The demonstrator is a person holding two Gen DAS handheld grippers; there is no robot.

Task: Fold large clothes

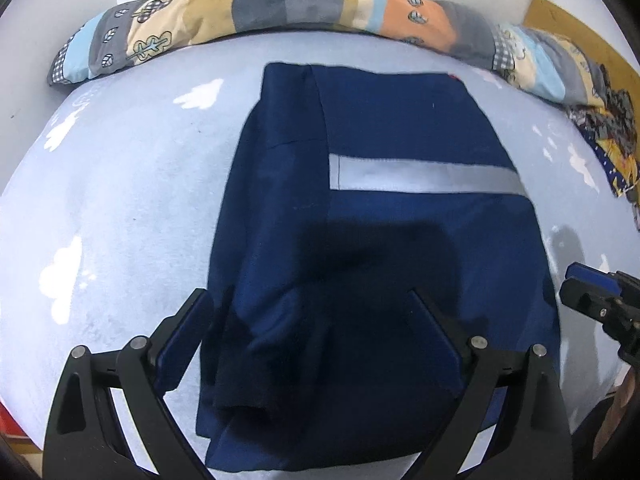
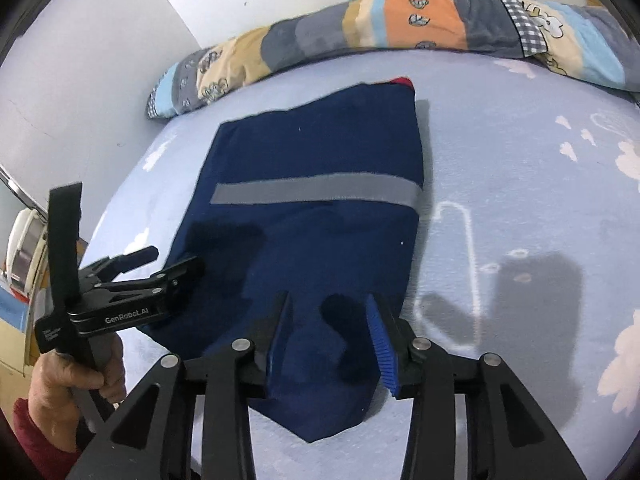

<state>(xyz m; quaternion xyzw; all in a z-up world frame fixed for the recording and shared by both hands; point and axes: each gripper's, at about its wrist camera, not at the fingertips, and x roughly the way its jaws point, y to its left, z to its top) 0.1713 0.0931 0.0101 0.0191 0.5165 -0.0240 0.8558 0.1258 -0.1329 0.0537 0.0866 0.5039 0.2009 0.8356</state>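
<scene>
Black left claw, lettered "GenRobot.AI"

A pale blue bed sheet printed with white clouds covers the mattress. Along its far edge lies a long patchwork quilt in grey, tan, orange and light blue. White walls meet behind it.

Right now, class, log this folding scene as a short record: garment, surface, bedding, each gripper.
garment: navy top with grey stripe, folded into a rectangle, lying flat
surface: pale blue sheet with white cloud print
bedding: patchwork quilt rolled along the far edge
left gripper: open, over the top's near left edge
right gripper: open, over the top's near right corner, nothing clamped
</scene>
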